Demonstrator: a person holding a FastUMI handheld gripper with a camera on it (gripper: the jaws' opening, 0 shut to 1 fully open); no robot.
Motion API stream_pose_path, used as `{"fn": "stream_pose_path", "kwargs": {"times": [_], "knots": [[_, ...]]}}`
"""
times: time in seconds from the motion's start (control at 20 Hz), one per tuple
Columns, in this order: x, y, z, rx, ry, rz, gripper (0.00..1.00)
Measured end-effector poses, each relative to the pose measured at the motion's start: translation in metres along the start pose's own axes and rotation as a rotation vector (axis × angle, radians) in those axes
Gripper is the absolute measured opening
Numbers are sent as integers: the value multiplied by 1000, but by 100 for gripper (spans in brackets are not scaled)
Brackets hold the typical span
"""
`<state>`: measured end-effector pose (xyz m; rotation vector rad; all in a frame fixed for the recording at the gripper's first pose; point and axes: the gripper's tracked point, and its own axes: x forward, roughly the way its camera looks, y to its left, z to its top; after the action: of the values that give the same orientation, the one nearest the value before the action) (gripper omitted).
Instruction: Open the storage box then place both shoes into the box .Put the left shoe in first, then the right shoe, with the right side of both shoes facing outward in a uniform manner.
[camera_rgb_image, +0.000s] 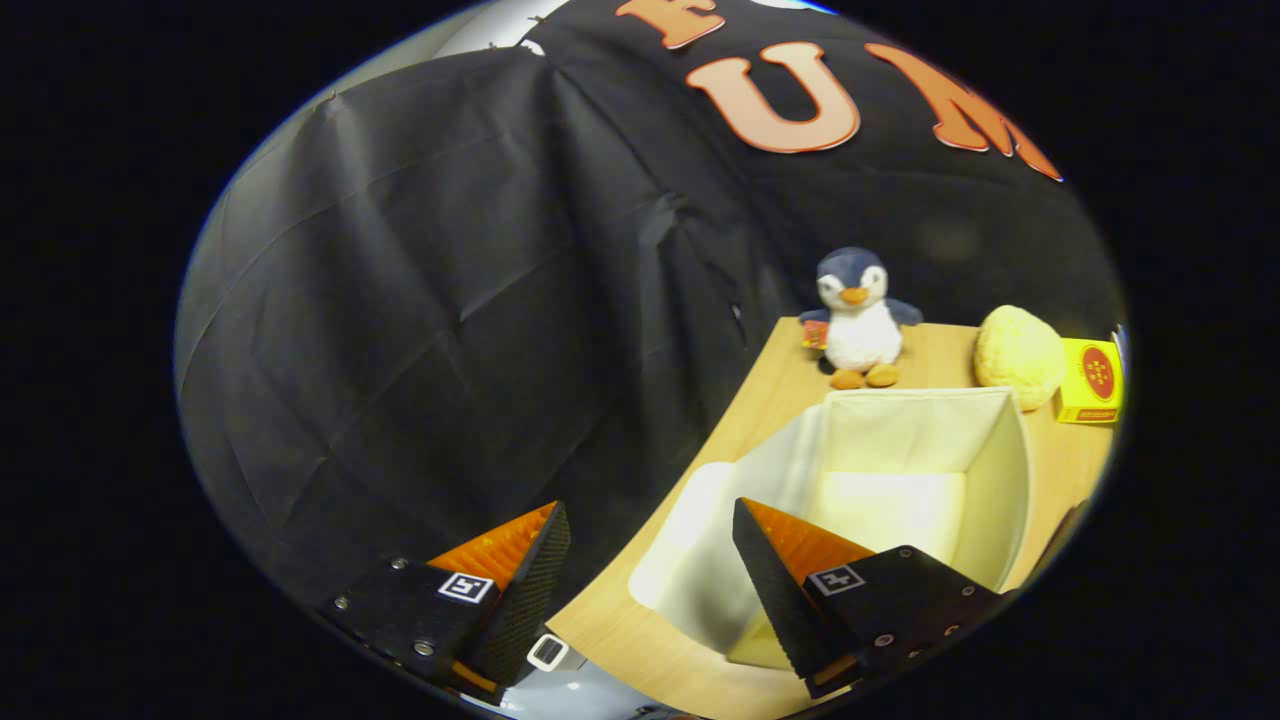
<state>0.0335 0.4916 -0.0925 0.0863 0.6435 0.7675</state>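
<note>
Storage box (985, 470) open beyond gripper's (650, 540) parted jaws

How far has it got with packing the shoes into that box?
The storage box on the table already stands open, and what shows of its inside looks empty. The gripper is open and holds nothing, one finger above the box's near edge. Both shoes have yet to go in, left shoe first.

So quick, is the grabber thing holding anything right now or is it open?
Gripper: open, fingers spread wide, holding nothing; one finger sits over the near edge of the open cream fabric storage box on the light wooden table.
</note>
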Motion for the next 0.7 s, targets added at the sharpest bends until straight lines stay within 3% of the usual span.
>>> {"fn": "stream_pose_path", "kwargs": {"times": [0.5, 0.7], "knots": [[-139, -196, 4, 18, -170, -351, 98], [-202, -260, -11, 66, -257, -431, 98]]}}
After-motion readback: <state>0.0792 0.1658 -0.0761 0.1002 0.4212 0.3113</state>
